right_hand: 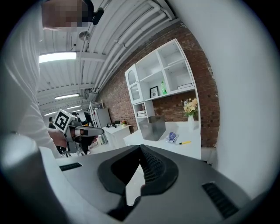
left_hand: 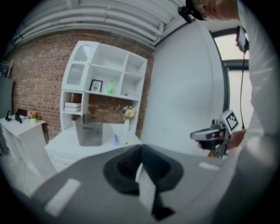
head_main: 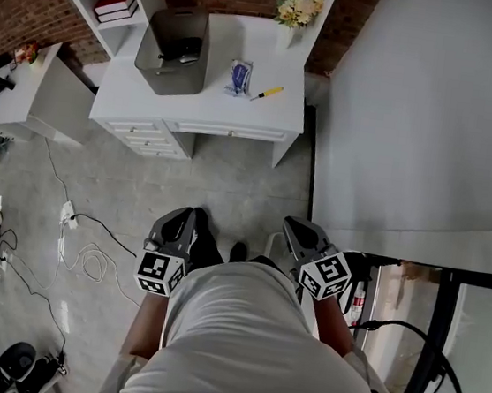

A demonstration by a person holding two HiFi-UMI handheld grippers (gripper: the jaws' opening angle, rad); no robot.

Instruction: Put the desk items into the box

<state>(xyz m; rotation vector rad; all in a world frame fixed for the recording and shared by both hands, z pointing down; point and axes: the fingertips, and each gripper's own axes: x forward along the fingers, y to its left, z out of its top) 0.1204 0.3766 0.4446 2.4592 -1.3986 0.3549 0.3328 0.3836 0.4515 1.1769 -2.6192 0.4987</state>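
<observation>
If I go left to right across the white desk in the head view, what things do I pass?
grey box → blue packet → yellow pen

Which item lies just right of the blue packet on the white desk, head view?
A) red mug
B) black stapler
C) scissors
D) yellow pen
D: a yellow pen lies on the desk just right of the blue packet; no mug, stapler or scissors shows beside it.
</observation>
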